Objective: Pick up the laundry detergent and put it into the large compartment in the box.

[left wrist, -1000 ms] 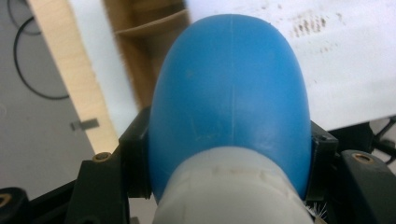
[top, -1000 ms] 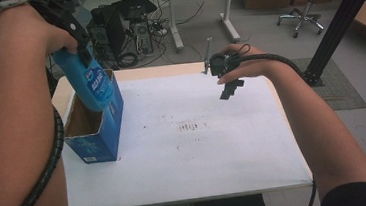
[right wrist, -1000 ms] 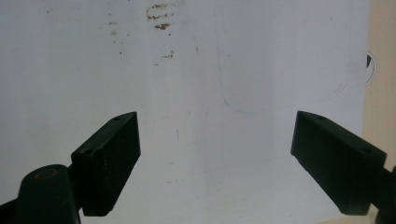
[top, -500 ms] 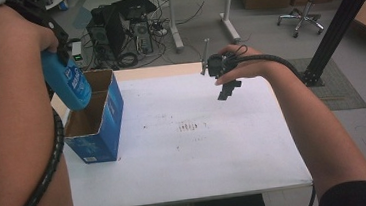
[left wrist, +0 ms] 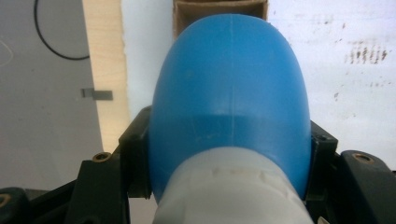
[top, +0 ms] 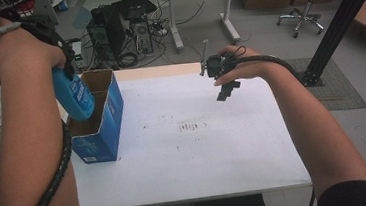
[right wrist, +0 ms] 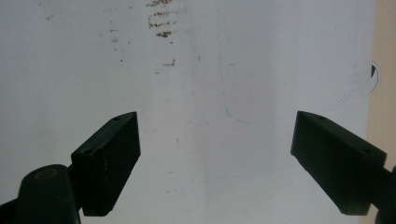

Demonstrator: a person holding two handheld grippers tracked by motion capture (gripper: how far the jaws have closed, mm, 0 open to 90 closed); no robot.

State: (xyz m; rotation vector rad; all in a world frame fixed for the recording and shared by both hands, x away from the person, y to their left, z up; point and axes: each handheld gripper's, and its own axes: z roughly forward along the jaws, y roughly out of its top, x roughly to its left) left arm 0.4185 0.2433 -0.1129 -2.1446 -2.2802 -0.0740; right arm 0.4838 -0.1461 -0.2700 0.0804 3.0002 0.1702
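High view: the left gripper (top: 65, 68) clenches a blue plastic bottle (top: 74, 95), base down and slightly tilted, directly above the open blue cardboard box (top: 103, 125) at the white table's (top: 201, 166) left edge. Left gripper view: bottle smooth, rounded, with a white cap end. Right gripper view: the right gripper (right wrist: 215, 154) gapes, holding nothing.
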